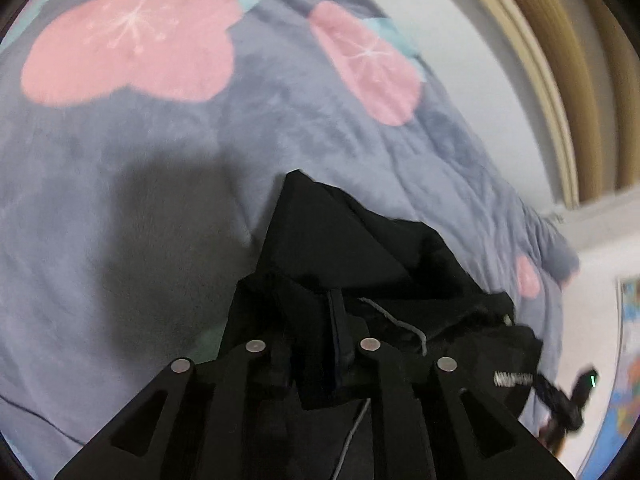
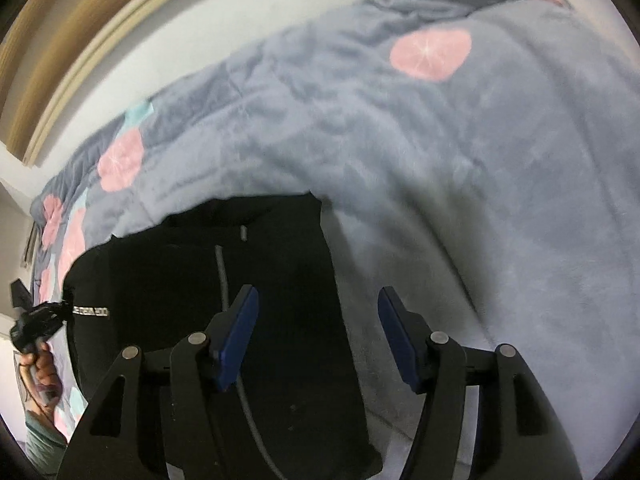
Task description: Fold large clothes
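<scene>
A black garment (image 1: 352,248) with a grey drawstring lies on a grey-blue plush blanket (image 1: 160,184). My left gripper (image 1: 316,344) is shut on a bunched fold of the black garment and holds it lifted over the blanket. In the right wrist view the garment (image 2: 272,272) lies flat, with a white printed label near its left edge. My right gripper (image 2: 316,312) is open and empty, its blue pads (image 2: 240,320) hovering over the garment's right edge. The left gripper (image 2: 36,320) also shows at the far left there.
The blanket (image 2: 480,160) has pink flower patches and covers the bed. A white wall (image 1: 460,40) and wooden trim (image 1: 560,80) stand behind it. A colourful mat (image 1: 628,360) lies on the floor at the right.
</scene>
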{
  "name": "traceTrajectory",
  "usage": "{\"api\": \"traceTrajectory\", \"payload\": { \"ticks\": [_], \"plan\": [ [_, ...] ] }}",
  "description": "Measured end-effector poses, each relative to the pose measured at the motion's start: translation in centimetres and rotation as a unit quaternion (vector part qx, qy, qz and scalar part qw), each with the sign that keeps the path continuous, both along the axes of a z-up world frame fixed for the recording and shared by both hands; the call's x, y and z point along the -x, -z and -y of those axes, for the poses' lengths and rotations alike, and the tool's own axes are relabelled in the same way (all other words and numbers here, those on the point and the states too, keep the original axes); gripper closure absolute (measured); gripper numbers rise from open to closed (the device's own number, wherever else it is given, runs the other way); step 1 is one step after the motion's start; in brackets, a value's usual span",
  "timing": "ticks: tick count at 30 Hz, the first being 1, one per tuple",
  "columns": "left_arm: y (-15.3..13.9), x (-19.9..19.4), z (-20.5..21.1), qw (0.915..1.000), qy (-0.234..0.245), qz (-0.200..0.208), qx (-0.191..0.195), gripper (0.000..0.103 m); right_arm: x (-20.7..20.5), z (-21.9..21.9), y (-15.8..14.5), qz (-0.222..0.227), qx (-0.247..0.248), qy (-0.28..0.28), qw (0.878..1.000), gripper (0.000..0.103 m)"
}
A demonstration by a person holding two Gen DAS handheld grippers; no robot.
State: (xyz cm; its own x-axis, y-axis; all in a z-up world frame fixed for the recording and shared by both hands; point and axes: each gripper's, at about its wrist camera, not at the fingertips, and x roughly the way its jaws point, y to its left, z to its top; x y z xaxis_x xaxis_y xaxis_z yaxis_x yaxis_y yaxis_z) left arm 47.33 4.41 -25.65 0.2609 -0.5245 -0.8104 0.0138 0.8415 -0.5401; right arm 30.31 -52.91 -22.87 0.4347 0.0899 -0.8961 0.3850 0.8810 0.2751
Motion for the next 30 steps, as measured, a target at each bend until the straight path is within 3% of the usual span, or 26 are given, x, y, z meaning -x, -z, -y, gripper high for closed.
{"api": "traceTrajectory", "payload": {
  "ticks": [6,9,10,12,13,14,17,21,24,27,30],
  "plan": [
    [-4.8,0.9,-1.1,0.9947,0.095,0.037,-0.001,0.075,-2.5,0.0,3.7,-0.023,-0.035,-0.024,0.999,0.038],
    [-6.4,1.2,-1.8,0.9921,0.114,0.049,0.022,0.070,-3.5,0.0,4.4,-0.025,-0.046,-0.026,0.998,0.038],
    [-6.8,1.2,-2.3,0.9921,0.111,0.050,0.031,0.065,-3.6,0.1,4.4,-0.024,-0.048,-0.026,0.998,0.038],
    [-7.2,1.2,-3.0,0.9923,0.101,0.062,0.035,0.043,-3.7,0.1,4.6,-0.022,-0.051,-0.028,0.998,0.038],
    [-7.3,1.2,-3.3,0.9924,0.094,0.071,0.034,0.025,-3.8,0.0,4.6,-0.022,-0.051,-0.029,0.998,0.038],
    [-7.5,1.2,-3.7,0.9924,0.087,0.079,0.036,0.023,-3.8,0.0,4.7,-0.022,-0.052,-0.030,0.998,0.038],
    [-7.3,1.1,-4.6,0.9920,0.077,0.081,0.060,0.023,-3.9,-0.2,5.0,-0.020,-0.060,-0.040,0.997,0.038],
    [-4.9,0.0,-3.3,0.9937,0.095,0.059,0.005,0.023,-4.4,-0.1,5.2,-0.015,-0.067,-0.045,0.997,0.037],
    [-2.7,-0.8,-2.6,0.9919,0.117,0.044,0.024,0.023,-5.3,-0.1,5.5,-0.017,-0.065,-0.053,0.996,0.034],
    [-1.3,-1.6,-1.9,0.9887,0.146,0.036,0.004,0.023,-6.3,0.1,6.1,-0.019,-0.070,-0.063,0.995,0.031],
    [0.0,-2.8,-1.4,0.9868,0.160,0.014,0.020,0.023,-7.1,0.3,7.0,-0.024,-0.094,-0.066,0.993,0.032]
  ]
}}
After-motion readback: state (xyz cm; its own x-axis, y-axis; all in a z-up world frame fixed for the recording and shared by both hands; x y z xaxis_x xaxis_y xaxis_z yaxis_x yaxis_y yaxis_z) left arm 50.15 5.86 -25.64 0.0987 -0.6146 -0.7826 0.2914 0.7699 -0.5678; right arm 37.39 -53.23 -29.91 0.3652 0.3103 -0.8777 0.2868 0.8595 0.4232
